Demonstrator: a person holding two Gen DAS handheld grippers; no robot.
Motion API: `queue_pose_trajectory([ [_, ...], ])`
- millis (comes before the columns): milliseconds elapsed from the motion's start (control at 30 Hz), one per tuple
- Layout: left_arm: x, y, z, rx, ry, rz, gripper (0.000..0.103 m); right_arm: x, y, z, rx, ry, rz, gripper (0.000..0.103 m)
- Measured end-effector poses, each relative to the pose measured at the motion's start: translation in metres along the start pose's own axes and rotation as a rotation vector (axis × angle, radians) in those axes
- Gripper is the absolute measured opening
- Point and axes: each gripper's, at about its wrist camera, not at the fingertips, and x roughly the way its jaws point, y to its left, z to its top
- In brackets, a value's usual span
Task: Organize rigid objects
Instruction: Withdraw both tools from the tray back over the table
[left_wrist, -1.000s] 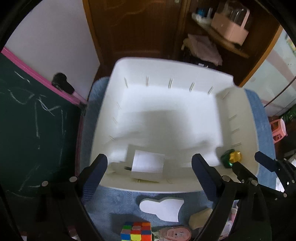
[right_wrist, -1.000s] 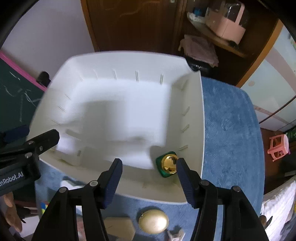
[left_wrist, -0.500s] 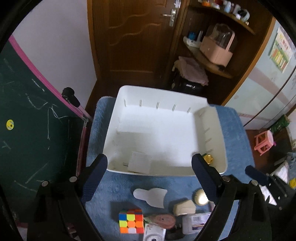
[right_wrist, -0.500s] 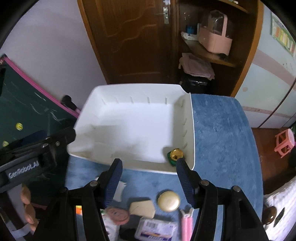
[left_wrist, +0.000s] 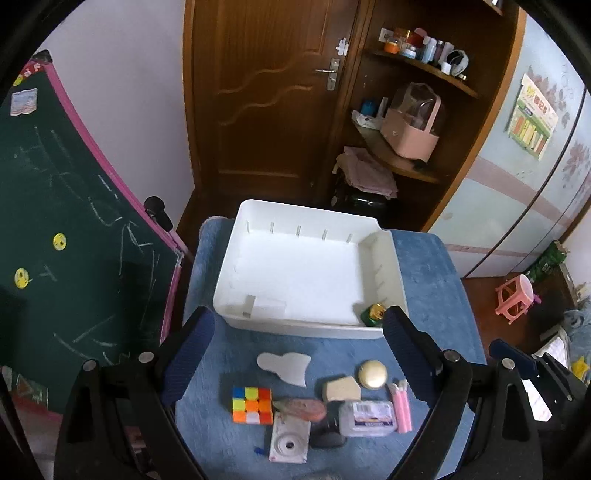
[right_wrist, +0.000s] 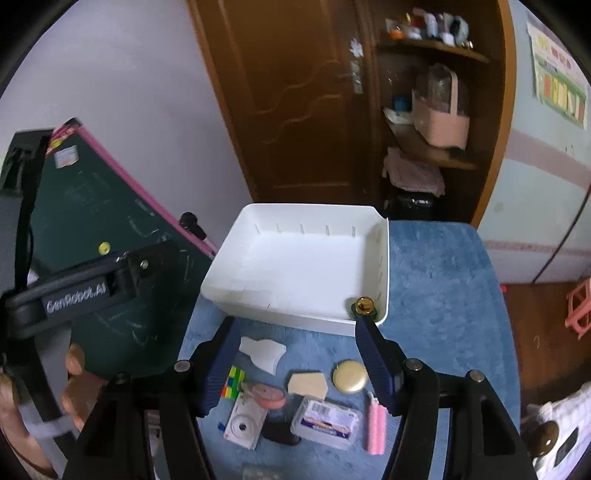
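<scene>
Both wrist views look steeply down from well above the near edge of the blue-covered table, facing the brown door and corner shelf. The left view sits further left, taking in more of the green chalkboard; the right view sits to its right and catches the left tongs at its left edge. Both share the white bin, the clutter before it, including the Rubik's cube, and the door behind.
</scene>
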Motion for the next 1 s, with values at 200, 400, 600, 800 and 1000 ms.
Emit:
queue_pose_trajectory([
  [200,-0.027,-0.013,-0.022,0.026,-0.044,0.015,0.094,-0.038,-0.005,-0.028,-0.033,-0.045,0.039,0.065],
  [400,-0.036,-0.005,-0.047,-0.031,-0.053,-0.026,0.094,-0.066,-0.006,-0.058,-0.079,-0.096,0.031,0.078],
  [600,-0.035,0.005,-0.083,-0.047,-0.046,0.000,0.094,-0.072,0.003,-0.089,-0.136,-0.115,0.011,0.079],
  [800,-0.023,0.015,-0.115,-0.062,0.018,0.027,0.094,-0.054,0.003,-0.122,-0.139,-0.035,0.082,0.079],
  [1000,0.000,0.025,-0.143,-0.046,0.086,0.062,0.102,-0.027,0.009,-0.163,-0.154,0.026,0.078,0.079],
])
